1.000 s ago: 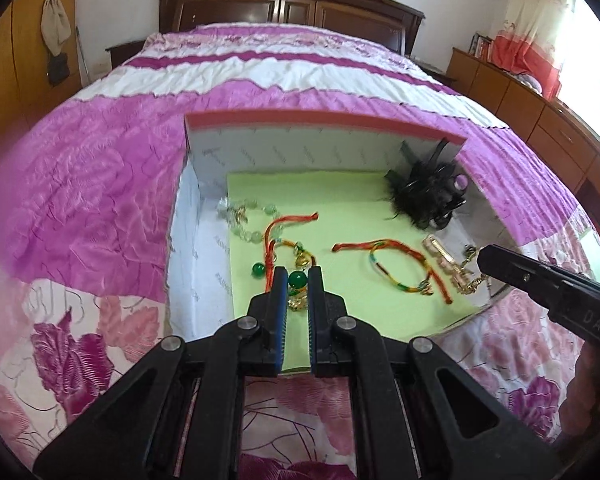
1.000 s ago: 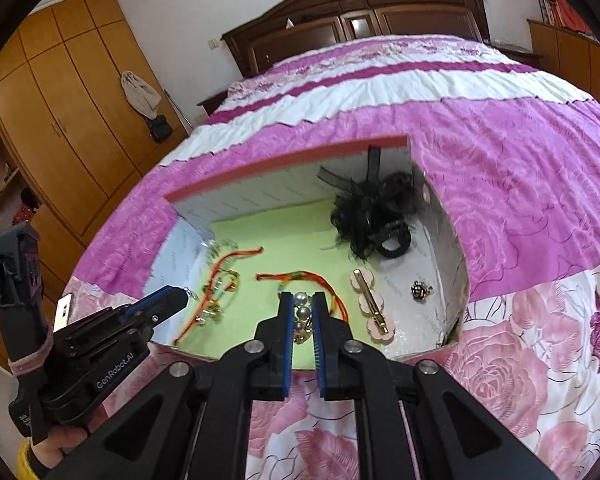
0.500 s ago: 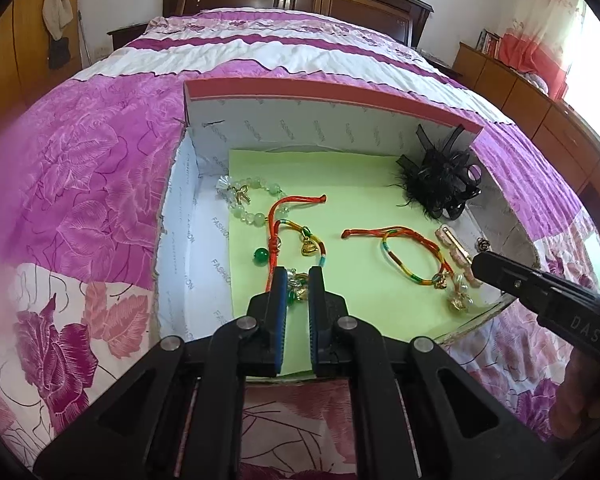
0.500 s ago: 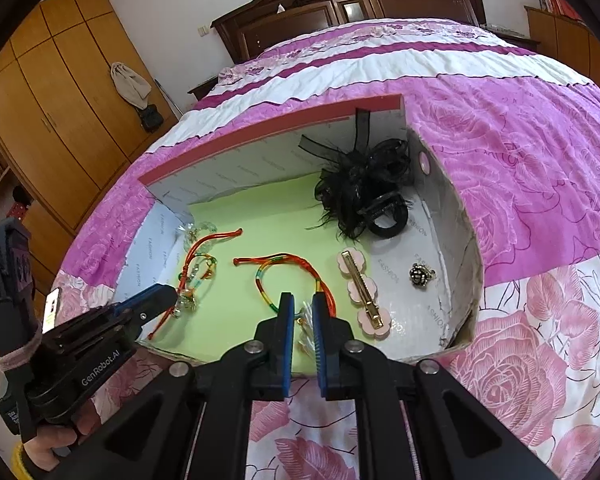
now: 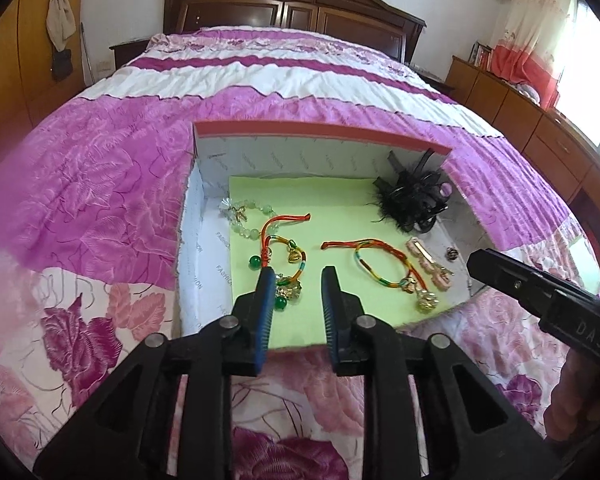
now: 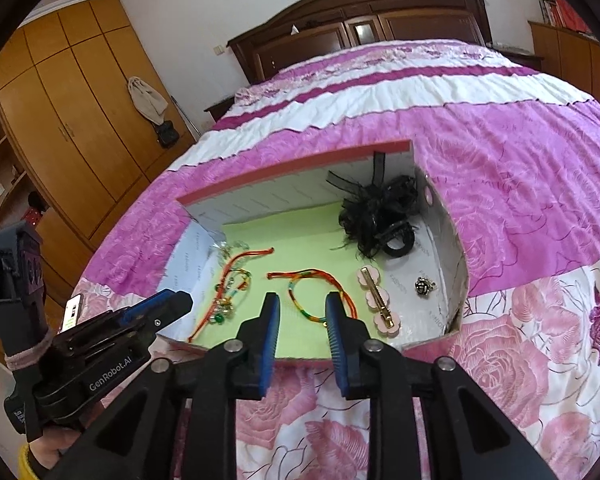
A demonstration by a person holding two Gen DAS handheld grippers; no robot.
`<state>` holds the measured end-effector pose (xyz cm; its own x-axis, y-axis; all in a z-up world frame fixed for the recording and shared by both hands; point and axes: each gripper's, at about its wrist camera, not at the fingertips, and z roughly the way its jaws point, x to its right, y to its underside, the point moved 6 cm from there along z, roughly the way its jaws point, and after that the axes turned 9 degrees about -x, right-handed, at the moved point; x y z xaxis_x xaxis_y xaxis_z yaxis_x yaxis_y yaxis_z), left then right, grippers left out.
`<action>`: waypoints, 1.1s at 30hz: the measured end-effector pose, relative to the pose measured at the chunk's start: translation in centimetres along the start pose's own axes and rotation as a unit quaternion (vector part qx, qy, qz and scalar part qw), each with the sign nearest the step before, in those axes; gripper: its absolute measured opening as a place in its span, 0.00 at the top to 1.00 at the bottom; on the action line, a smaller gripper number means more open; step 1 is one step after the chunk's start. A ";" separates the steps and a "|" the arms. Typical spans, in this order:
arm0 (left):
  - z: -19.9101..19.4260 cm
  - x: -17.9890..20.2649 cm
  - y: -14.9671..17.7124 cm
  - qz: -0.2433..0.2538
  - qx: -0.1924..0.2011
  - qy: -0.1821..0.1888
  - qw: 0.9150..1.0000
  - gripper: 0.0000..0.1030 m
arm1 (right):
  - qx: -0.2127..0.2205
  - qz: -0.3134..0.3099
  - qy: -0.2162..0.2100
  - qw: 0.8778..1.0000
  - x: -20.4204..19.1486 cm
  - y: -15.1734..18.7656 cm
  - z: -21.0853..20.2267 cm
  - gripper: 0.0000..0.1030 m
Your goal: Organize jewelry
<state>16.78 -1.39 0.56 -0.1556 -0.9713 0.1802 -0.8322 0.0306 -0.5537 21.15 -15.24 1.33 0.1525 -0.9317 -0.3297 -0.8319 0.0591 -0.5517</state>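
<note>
Green paper (image 5: pixel 340 200) in the white box (image 5: pixel 284 156) now holds both string bracelets (image 5: pixel 384 268); I have let go, so my left hand-held gripper (image 5: pixel 298 280) and right hand-held gripper (image 6: pixel 302 306) are spread wide.

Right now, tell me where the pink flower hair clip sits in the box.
The pink flower hair clip lies on the box's right side, on the white lining just off the green mat, between the rainbow cord bracelet and small metal charm.

Left gripper (image 5: pixel 296 280) partly hides green-beaded bracelet (image 5: pixel 284 268), seemingly.
</note>
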 end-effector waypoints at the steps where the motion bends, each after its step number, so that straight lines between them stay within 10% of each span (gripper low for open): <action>1: -0.3 0.0 0.1 -0.001 0.003 0.001 1.000 0.82 | 0.002 0.000 -0.001 1.000 -0.1 0.1 -0.3 0.73; 33: -3.7 0.9 6.6 -0.012 0.050 -0.040 0.998 0.60 | 0.087 -0.050 0.056 0.993 -0.8 8.2 -5.8 0.38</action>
<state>9.17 -1.20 0.02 -0.0893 -0.9874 0.1306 -0.7777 -0.0128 -0.6286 11.08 -16.05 1.52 0.1611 -0.9697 -0.1838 -0.7096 0.0156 -0.7045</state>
